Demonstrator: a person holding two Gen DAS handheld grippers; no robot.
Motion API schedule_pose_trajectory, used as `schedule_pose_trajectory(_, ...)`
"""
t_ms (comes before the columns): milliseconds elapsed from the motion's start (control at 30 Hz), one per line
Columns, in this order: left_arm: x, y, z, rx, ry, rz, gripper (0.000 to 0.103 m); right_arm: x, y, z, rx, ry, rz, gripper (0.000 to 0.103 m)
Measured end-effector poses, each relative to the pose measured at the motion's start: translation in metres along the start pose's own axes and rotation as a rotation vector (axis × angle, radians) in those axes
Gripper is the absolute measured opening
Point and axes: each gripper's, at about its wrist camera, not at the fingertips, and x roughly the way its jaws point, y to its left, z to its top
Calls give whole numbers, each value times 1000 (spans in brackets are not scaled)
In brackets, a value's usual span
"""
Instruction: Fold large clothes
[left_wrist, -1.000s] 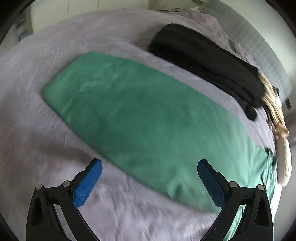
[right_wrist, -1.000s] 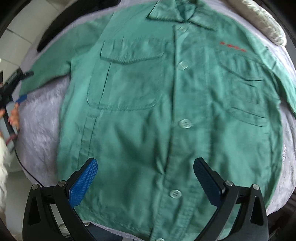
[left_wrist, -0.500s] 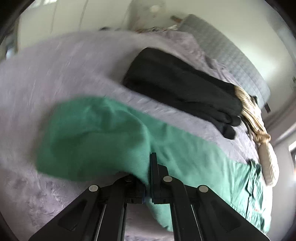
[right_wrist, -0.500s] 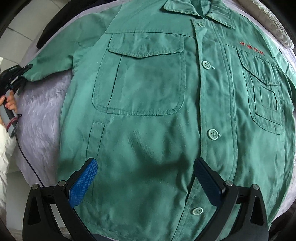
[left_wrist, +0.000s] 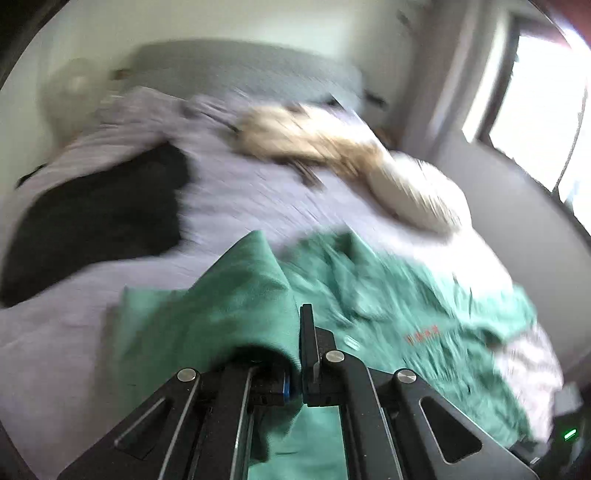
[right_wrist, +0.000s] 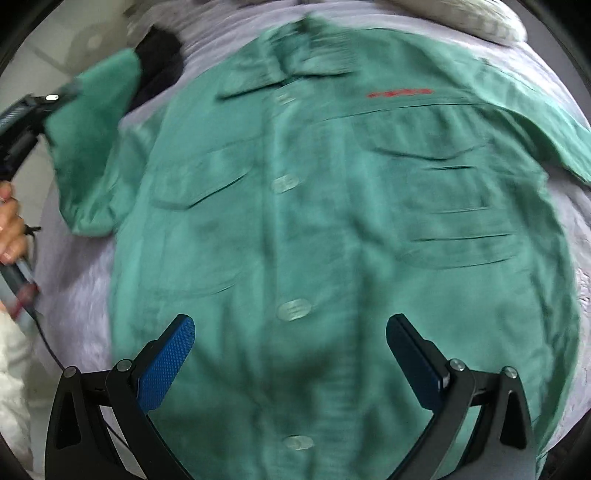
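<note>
No container showed in either view. The green shirt lay face up and buttoned on the lilac-covered bed, collar toward twelve o'clock in the right wrist view, with red lettering on the chest at about one o'clock. Its sleeve at ten o'clock was raised off the bed and bent toward the body of the shirt.

The left tongs were clenched on that sleeve; in the left wrist view the cloth draped over them and hid most of the left finger, leaving only a sliver of blue pad. In the right wrist view the same tongs appeared at nine to ten o'clock, blurred, with the person's hand on the handle just below and partly cut off by the frame edge.

The right tongs were released, blue pads spread wide over the shirt's lower front near six o'clock; whether they touched the cloth could not be told.

Both views were smeared by motion, so the lettering could not be read and the buttons looked stretched. A black garment lay at nine o'clock in the left wrist view, apart from the shirt, and a cream and tan bundle lay at one o'clock, its make unclear. A grey headboard stood at twelve o'clock.
</note>
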Motion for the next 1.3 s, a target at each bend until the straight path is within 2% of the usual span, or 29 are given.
schedule_pose_trajectory(67,44,-39,-15,75,85,32,5,-3,-28,4,33,-4,-16,103)
schedule_pose_trajectory(200,94,-72,-51,174,222,133,5,-3,-80,4,106,13,-32,103)
schedule_pose_trajectory(233,100,-76,-58,195,243,152,21,-3,-89,8,117,16,-34,103)
schedule_pose_trajectory(267,102,-80,-62,211,256,163,65,-4,-96,11,122,15,-38,103)
schedule_pose_trajectory(300,99,-82,-64,213,244,173,88,-5,-103,10,123,12,-46,103)
schedule_pose_trajectory(333,89,-82,-68,215,216,190,103,-8,-107,12,121,7,-52,103)
schedule_pose_trajectory(367,78,-86,-67,235,166,214,103,-7,-108,14,116,2,-63,103)
schedule_pose_trajectory(433,67,-87,-68,262,160,210,103,-11,-109,21,97,-13,-75,103)
schedule_pose_trajectory(567,15,-70,-71,225,94,239,103,-22,-85,51,1,-74,-79,103)
schedule_pose_trajectory(600,-7,-57,-75,196,63,276,103,-25,-72,61,-40,-98,-70,103)
schedule_pose_trajectory(633,-9,-43,-75,178,54,308,103,-27,-61,68,-79,-115,-62,103)
schedule_pose_trajectory(700,-25,-8,-89,146,62,429,103,-23,-23,85,-208,-144,-44,103)
schedule_pose_trajectory(733,-28,4,-97,144,76,473,103,-20,-5,89,-270,-158,-46,103)
schedule_pose_trajectory(800,-23,36,-115,130,171,565,103,-6,36,93,-425,-178,-77,103)
schedule_pose_trajectory(867,-16,53,-124,106,214,593,103,16,78,102,-532,-173,-69,103)
schedule_pose_trajectory(1000,-8,66,-125,37,178,617,103,49,124,118,-510,-152,2,103)
schedule_pose_trajectory(1100,2,76,-126,-21,170,656,103,90,148,124,-509,-123,-32,103)
schedule_pose_trajectory(1133,3,81,-127,-50,170,647,103,106,154,123,-531,-90,-83,91)
schedule_pose_trajectory(1167,5,84,-128,-68,173,643,103,116,155,123,-544,-80,-109,69)
schedule_pose_trajectory(1200,5,86,-129,-82,178,640,103,113,152,121,-553,-85,-109,35)
schedule_pose_trajectory(1233,6,87,-130,-86,177,637,103,105,148,125,-524,-99,-73,25)
schedule_pose_trajectory(1300,6,88,-131,-81,173,631,103,79,125,137,-409,-127,73,20)
